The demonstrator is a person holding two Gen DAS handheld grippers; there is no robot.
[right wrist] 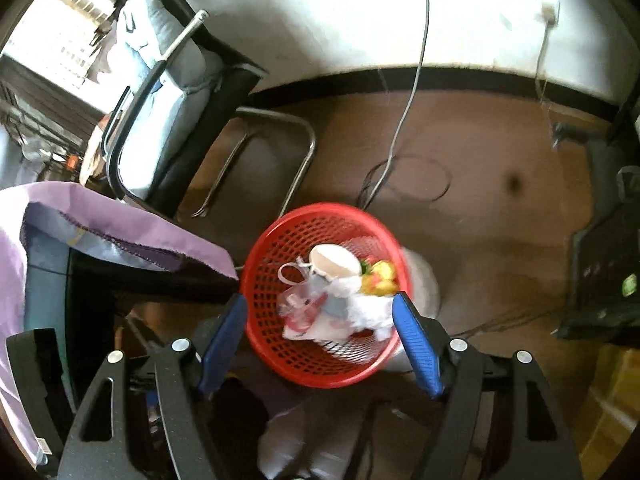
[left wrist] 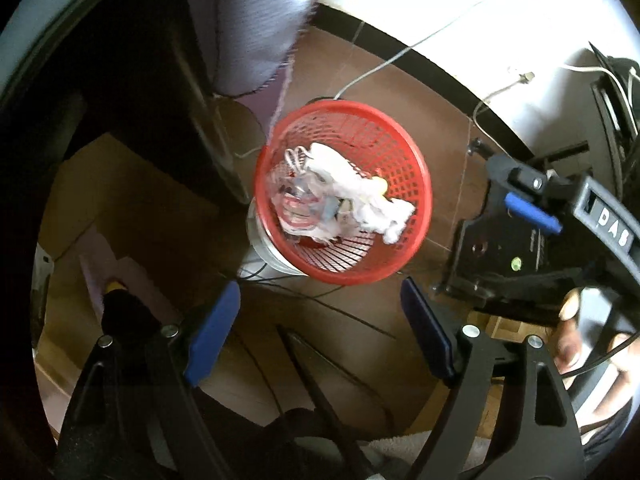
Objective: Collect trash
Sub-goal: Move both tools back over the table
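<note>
Both claws stand spread wide with nothing between their blue pads. Seen from its own camera, the left gripper (left wrist: 320,328) points steeply down at the floor, its pads well apart and bare, hanging above dark cables and the near rim of a red mesh basket (left wrist: 416,184). The right gripper (right wrist: 320,340) is likewise parted, and in its own view the two pads frame the near side of the same basket (right wrist: 260,280) without touching it.

At the right edge of the left view, the right gripper (left wrist: 532,204) appears again from the side, with a hand (left wrist: 580,344) on its handle.

The basket sits on the brown tiled floor (right wrist: 500,220), on top of a pale, rounded container (left wrist: 260,240) that shows beneath its rim. Inside it lies the collected trash: crumpled white tissue (left wrist: 384,216), a clear crinkled plastic wrapper (right wrist: 300,304) with red and blue print, a white paper cup (right wrist: 332,264) tipped on its side, and a yellow scrap (right wrist: 380,280) against the far wall.

A purple cloth (right wrist: 120,224) drapes over a dark surface just left of the basket. Beyond it stands a chair with a metal frame (right wrist: 280,128) and a pale blue cushion. A grey cable (right wrist: 408,100) runs across the floor and up the white wall (right wrist: 360,12) above a black skirting strip.
</note>
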